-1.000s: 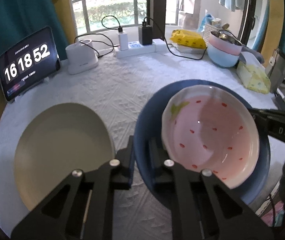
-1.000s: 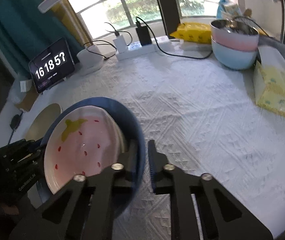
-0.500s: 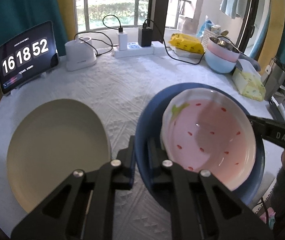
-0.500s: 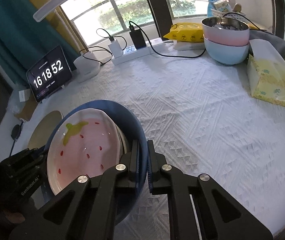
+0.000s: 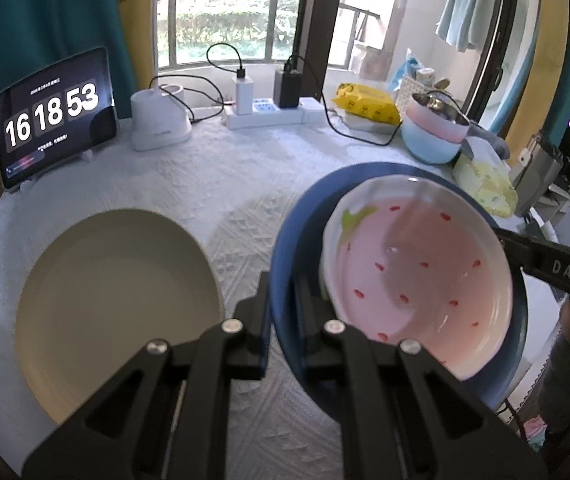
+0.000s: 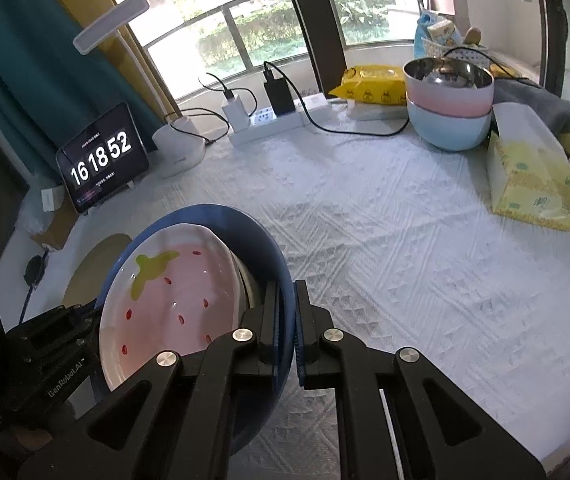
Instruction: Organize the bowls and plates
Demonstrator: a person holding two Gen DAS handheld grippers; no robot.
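Note:
A dark blue plate [image 5: 297,216] carries a pink strawberry-patterned dish [image 5: 417,272], with a white rim showing under that dish. My left gripper [image 5: 281,292] is shut on the plate's near-left rim. From the opposite side, the right gripper [image 6: 287,312] is shut on the same blue plate [image 6: 245,220], with the strawberry dish [image 6: 177,292] just left of its fingers. Each gripper shows in the other's view: the right gripper [image 5: 525,256] at the plate's right edge, the left gripper [image 6: 85,320] at its left. A beige plate [image 5: 117,304] lies flat on the cloth to the left.
Stacked pink and light-blue bowls [image 6: 449,108] with a metal bowl on top stand at the back right, beside a yellow tissue pack [image 6: 529,176]. Along the back are a power strip [image 5: 269,116] with cables, a white device [image 5: 161,120] and a tablet clock [image 5: 53,116].
Both views have tilted up a little and take in more of the room. The blue plate with its dish stays clamped in both grippers. The beige plate has not moved.

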